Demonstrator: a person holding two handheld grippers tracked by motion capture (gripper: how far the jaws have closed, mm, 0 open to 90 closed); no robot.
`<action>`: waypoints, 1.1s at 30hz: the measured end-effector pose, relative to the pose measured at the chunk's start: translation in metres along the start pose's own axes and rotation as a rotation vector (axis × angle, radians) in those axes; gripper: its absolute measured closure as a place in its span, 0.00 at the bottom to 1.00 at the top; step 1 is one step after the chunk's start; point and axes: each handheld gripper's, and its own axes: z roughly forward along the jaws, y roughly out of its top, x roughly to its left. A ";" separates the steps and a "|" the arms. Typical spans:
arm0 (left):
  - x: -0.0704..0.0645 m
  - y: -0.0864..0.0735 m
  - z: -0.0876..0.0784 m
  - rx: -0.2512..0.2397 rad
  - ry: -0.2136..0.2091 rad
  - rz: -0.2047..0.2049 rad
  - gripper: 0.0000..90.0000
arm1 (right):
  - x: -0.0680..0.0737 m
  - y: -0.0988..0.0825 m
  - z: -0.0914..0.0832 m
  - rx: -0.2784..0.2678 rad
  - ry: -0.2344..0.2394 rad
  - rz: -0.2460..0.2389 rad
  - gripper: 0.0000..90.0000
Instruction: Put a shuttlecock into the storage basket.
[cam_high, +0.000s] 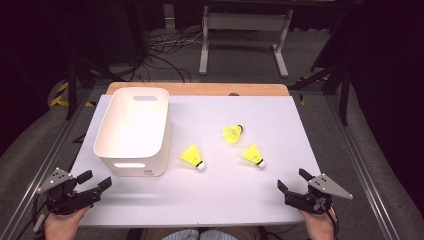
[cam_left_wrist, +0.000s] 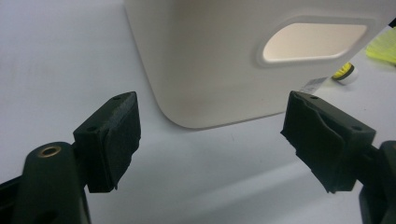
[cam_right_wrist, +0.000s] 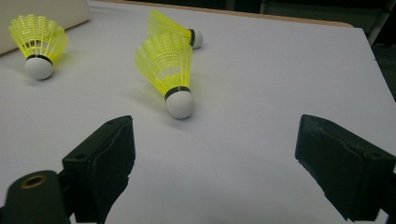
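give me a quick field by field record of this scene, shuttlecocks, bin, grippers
shuttlecocks: three yellow, white cork tips, all lying on their sides on the white table top
near shuttlecock: closest to the right hand-held gripper
middle shuttlecock: right of the bin
far shuttlecock: behind the other two
bin: white plastic bin, upright, slot handles, nothing visible inside
left hand-held gripper: jaws open, holding nothing, near the bin's front corner
right hand-held gripper: jaws open, holding nothing, pointed toward the shuttlecocks

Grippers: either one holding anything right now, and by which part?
Nothing held. Left gripper and right gripper both have jaws open, apart from the three yellow shuttlecocks and the white bin.
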 end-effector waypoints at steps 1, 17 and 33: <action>0.001 0.000 -0.001 0.000 0.006 -0.001 0.22 | 0.000 0.000 0.000 0.000 0.000 0.002 0.14; 0.017 0.003 -0.007 -0.014 0.054 -0.039 0.22 | -0.002 0.000 -0.001 -0.005 -0.011 0.013 0.14; 0.035 0.015 -0.010 -0.001 0.126 -0.054 0.23 | -0.002 0.000 -0.001 -0.003 -0.005 0.015 0.14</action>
